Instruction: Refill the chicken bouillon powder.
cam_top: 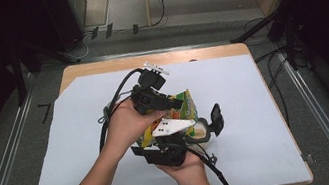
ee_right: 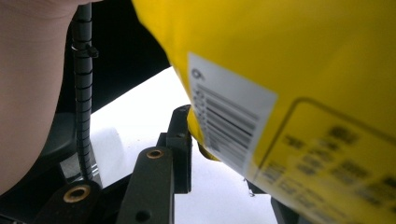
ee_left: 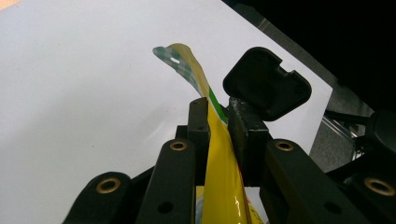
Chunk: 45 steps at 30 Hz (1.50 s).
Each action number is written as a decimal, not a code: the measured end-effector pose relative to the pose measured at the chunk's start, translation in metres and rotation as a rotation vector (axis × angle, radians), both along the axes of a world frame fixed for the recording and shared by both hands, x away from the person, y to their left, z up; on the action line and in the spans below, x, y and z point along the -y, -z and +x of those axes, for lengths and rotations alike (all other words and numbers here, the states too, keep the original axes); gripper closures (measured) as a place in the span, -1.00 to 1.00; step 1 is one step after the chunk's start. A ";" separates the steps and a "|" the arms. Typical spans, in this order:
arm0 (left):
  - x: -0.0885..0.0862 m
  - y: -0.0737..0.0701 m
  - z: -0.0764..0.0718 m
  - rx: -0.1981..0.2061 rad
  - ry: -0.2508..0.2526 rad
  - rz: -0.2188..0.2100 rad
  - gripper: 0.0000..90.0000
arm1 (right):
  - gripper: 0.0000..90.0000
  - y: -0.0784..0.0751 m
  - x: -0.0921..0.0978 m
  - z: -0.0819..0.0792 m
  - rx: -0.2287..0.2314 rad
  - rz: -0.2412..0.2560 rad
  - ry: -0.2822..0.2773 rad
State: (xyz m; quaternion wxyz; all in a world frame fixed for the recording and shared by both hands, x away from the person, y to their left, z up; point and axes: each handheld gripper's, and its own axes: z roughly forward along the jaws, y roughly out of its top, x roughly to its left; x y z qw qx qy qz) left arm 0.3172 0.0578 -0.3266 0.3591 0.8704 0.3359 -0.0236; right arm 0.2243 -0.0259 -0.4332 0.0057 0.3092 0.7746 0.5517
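A yellow and green snack bag hangs above the middle of the table between my two grippers. My left gripper comes in from the far left, and its jaws are shut on the bag's flat top seam. My right gripper, which carries a white plate, comes from the near side. Its left jaw presses on the bag's barcode corner, and the bag hides its other jaw. Under the bag stands a small round container with its black lid flipped up.
A white sheet covers most of the wooden table. Cables trail from both grippers across the sheet. Metal rails run along the floor on both sides, and dark equipment stands at the far left and far right.
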 end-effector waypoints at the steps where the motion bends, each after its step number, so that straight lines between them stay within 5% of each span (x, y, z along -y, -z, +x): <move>1: 0.000 0.000 0.000 0.002 0.000 0.000 0.77 | 0.54 0.000 0.000 0.000 0.002 0.000 0.000; 45: 0.007 0.003 0.007 -0.021 0.018 0.008 0.77 | 0.55 0.001 0.003 0.003 -0.020 0.003 0.023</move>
